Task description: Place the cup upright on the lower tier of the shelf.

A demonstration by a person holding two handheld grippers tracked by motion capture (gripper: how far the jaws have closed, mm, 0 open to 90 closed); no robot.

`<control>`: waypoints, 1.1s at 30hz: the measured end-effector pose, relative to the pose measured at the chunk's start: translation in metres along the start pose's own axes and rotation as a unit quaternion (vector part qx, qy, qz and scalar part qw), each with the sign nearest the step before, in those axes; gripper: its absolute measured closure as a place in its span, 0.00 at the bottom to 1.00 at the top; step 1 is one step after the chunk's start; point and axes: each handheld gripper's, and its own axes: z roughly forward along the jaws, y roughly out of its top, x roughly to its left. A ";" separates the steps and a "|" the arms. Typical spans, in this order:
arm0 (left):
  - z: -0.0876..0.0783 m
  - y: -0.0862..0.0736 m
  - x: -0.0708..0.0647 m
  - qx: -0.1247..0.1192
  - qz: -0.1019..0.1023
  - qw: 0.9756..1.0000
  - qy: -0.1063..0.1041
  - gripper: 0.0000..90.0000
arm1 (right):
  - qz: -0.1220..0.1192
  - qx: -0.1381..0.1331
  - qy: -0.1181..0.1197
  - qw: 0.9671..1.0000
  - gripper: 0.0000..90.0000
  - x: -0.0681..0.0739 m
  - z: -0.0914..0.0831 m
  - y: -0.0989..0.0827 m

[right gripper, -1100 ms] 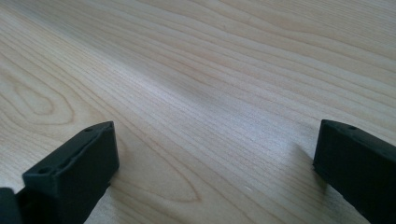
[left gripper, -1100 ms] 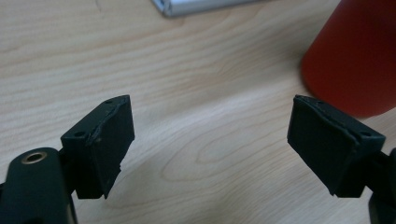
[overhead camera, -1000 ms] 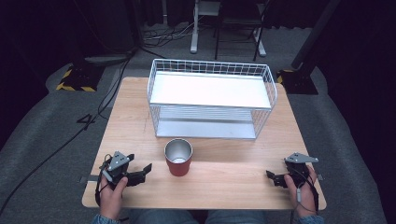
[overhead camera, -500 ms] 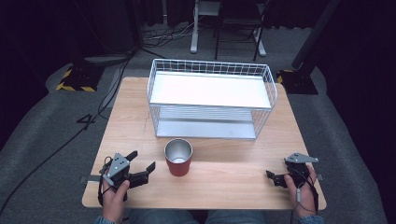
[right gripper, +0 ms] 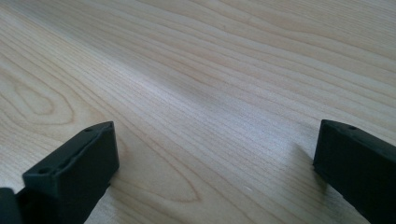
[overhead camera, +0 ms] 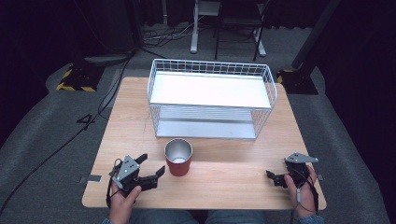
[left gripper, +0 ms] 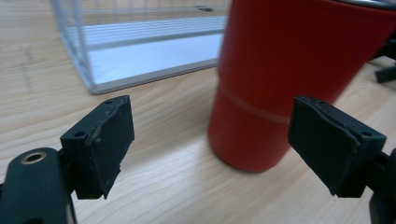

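A red cup (overhead camera: 178, 157) with a bare metal inside stands upright on the wooden table (overhead camera: 233, 179), near its front edge. My left gripper (overhead camera: 153, 163) lies just left of the cup, held by a hand and pointing at it, jaws open. In the left gripper view the cup (left gripper: 289, 70) looms close ahead and to the right, and the open left gripper (left gripper: 217, 135) has nothing pressed between its pads. My right gripper (overhead camera: 273, 178) rests at the front right of the table, a good way from the cup. In its own view the right gripper (right gripper: 210, 163) stands open over bare wood.
A white wire basket (overhead camera: 212, 66) with a white shelf stands across the middle and back of the table, just behind the cup; its near corner (left gripper: 88, 74) is in the left gripper view. Cables and stand legs lie on the dark floor beyond.
My left gripper has slid to the right, closer to the red cup. The right gripper and the cup have stayed where they were.
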 end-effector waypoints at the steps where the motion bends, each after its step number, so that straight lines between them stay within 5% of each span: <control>1: 0.000 0.000 0.000 0.000 0.000 1.000 0.000 0.17 | 0.000 0.000 0.000 1.000 0.00 0.000 0.000 0.000; 20: 0.021 0.009 -0.029 0.007 0.021 0.999 -0.023 0.17 | 0.000 0.000 0.000 1.000 0.00 0.000 0.000 0.000; 33: 0.042 0.012 -0.037 0.034 0.007 0.999 -0.018 0.11 | 0.000 0.000 0.000 1.000 0.00 0.000 0.000 0.000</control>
